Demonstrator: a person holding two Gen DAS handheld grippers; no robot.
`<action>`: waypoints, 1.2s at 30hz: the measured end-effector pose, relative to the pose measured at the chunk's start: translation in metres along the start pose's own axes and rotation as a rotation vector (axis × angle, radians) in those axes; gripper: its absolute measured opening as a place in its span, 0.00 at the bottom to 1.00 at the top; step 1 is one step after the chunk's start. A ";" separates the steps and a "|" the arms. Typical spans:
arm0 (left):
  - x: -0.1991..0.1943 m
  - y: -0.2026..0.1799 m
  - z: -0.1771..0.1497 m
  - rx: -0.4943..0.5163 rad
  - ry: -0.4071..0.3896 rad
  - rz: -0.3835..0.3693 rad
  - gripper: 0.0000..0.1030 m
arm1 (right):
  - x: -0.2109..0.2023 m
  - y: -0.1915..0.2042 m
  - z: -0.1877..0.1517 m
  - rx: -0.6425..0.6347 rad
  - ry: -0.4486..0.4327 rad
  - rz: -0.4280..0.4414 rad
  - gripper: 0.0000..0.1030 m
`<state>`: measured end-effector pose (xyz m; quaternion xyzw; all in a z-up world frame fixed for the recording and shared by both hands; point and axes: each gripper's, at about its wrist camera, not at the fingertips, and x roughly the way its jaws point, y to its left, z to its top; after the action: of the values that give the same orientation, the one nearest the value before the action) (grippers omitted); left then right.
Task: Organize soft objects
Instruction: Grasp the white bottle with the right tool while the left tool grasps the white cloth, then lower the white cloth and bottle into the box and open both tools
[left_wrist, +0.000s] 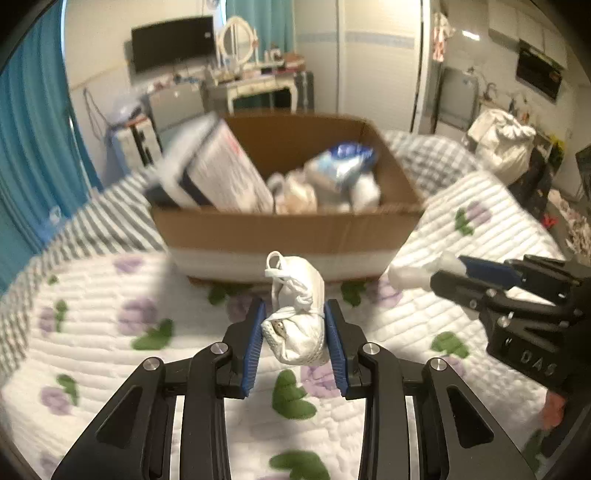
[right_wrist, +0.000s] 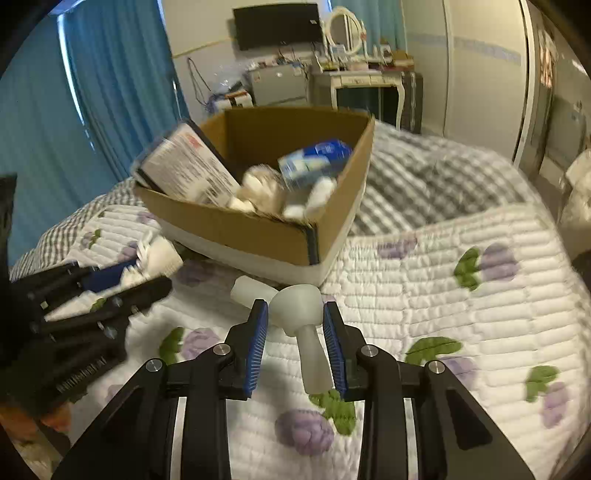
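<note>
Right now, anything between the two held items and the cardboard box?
Only the box's own near wall. The left gripper holds a white shoe, the right gripper a white funnel-shaped piece, both just short of the cardboard box. Its top is open, though partly filled.

left wrist: low over quilt (left_wrist: 92, 332), facing box (left_wrist: 280, 229) | right wrist: same, from the right | shared: box, quilt

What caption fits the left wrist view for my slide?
Left gripper holds a small white shoe above the floral quilt, facing the cardboard box.
</note>
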<state>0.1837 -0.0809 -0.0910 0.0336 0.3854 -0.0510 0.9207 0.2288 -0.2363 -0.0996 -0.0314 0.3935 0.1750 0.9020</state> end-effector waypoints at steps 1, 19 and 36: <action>-0.004 -0.002 0.006 0.004 -0.014 0.005 0.30 | -0.007 0.003 0.001 -0.008 -0.011 -0.003 0.30; -0.119 -0.014 0.046 0.022 -0.202 0.007 0.30 | -0.158 0.054 0.060 -0.122 -0.263 0.023 0.30; 0.031 -0.004 0.115 -0.018 -0.095 0.019 0.30 | -0.033 0.006 0.177 -0.009 -0.212 0.051 0.30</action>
<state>0.2857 -0.0990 -0.0327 0.0264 0.3414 -0.0403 0.9387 0.3295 -0.2058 0.0471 -0.0067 0.2956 0.2020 0.9337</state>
